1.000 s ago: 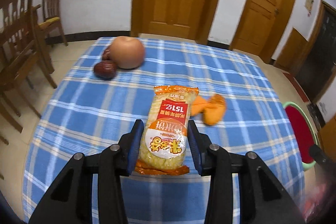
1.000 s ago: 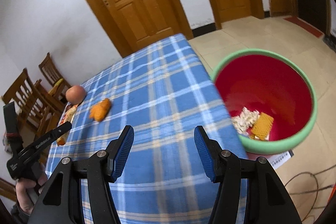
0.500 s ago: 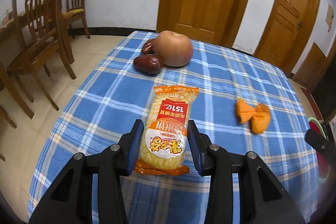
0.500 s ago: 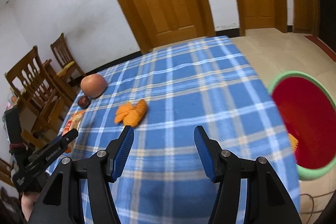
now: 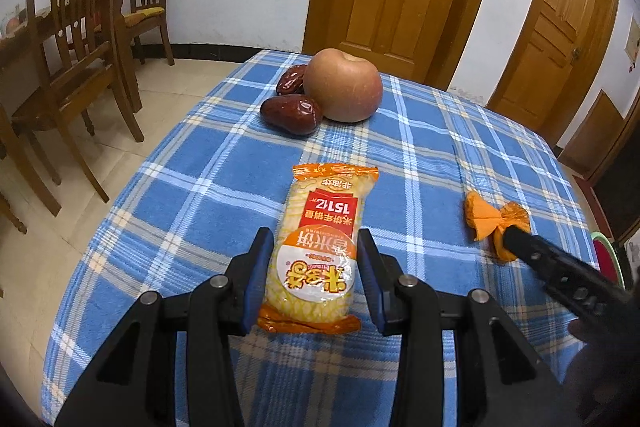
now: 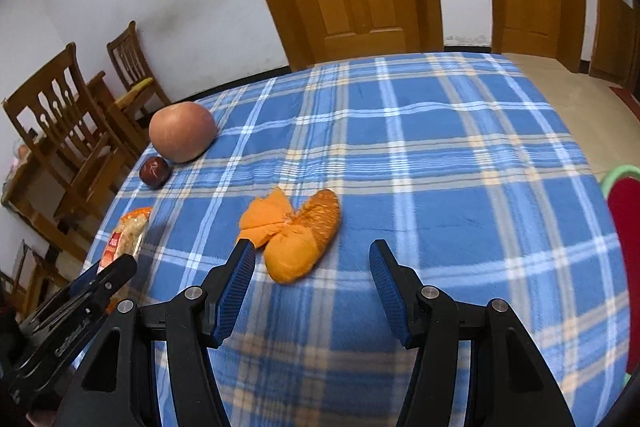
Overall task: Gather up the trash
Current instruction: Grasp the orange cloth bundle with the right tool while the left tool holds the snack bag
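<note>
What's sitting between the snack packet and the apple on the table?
Only a dark red date, touching the apple; bare cloth before the snack packet, left wrist view.

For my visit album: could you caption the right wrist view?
Right tool, jaws closing, nears orange peel on the checked tablecloth.

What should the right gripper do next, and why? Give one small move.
Probably ease the right gripper forward and down over the orange peel: its jaws are closing, yet the peel lies just ahead of the tips, not between the pads.
</note>
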`<action>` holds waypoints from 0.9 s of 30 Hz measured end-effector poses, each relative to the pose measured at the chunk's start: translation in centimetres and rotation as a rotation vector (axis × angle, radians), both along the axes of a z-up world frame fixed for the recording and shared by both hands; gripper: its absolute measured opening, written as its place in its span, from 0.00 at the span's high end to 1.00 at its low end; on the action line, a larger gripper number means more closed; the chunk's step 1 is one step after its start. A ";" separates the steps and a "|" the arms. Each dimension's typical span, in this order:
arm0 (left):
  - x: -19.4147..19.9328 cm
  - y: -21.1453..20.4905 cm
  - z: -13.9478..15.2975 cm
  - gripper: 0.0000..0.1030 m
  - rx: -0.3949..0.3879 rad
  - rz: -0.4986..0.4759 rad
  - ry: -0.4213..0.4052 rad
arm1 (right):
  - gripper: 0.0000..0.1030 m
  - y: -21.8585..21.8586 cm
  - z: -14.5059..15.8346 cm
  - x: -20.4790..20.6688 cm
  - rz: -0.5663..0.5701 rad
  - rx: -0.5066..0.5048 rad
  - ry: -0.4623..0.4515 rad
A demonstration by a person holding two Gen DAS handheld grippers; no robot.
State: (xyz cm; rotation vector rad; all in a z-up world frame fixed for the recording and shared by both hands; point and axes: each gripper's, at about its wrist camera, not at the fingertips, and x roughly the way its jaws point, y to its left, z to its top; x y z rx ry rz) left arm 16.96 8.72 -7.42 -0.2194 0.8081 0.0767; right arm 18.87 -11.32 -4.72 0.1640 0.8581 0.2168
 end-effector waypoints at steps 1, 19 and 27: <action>0.0 0.0 0.0 0.59 -0.003 -0.002 -0.001 | 0.49 0.2 -0.2 0.2 0.002 -0.003 0.003; -0.1 -0.9 0.5 0.59 -0.025 -0.036 0.007 | 0.75 2.2 -0.7 1.1 -0.004 -0.114 -0.002; -1.2 -2.4 1.6 0.59 -0.028 -0.076 -0.003 | 0.78 -0.6 0.3 -1.5 -0.022 -0.047 0.001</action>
